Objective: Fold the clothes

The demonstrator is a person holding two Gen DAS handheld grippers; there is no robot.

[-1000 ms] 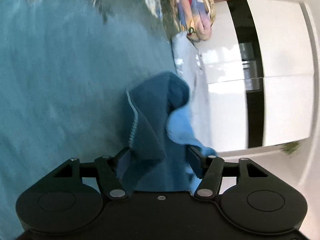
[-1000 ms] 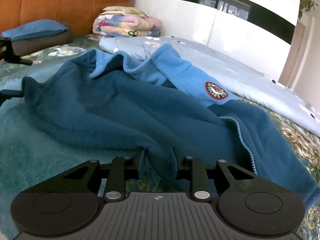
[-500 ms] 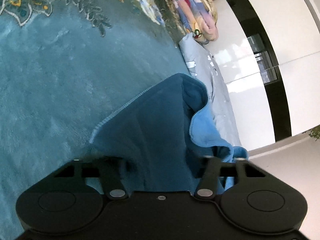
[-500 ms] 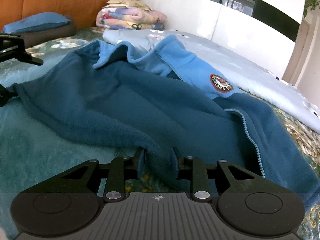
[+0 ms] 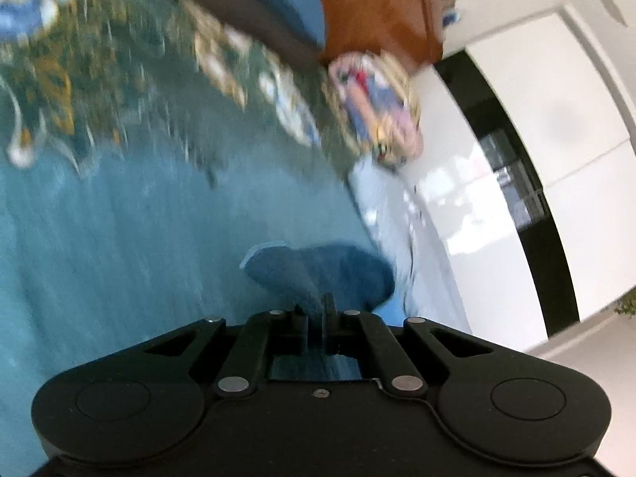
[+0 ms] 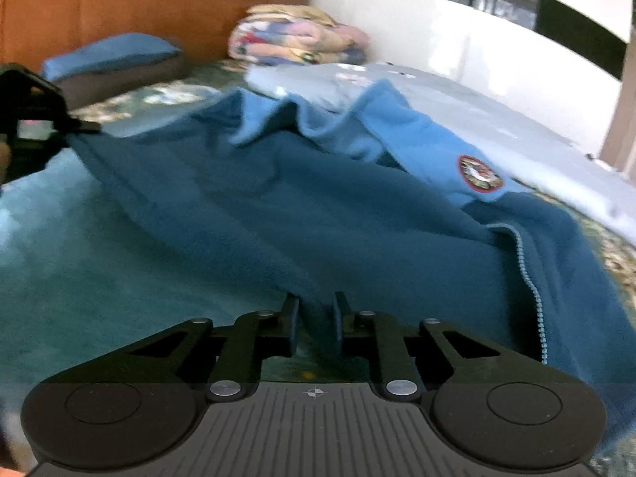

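The blue fleece jacket (image 6: 318,206) lies spread on the teal bedcover (image 6: 99,270), its collar toward 12 o'clock. The left gripper (image 5: 316,318) has just closed and pinches a corner of the hem. The right gripper (image 6: 316,322), closing too, nips a fold at 6 o'clock. The fleece looks soft, light and limp; the edges give the best hold.

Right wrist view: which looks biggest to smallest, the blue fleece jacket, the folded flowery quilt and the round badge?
1. Dark blue fleece jacket, though nearest the camera
2. Folded flowery quilt
3. Round red-rimmed badge
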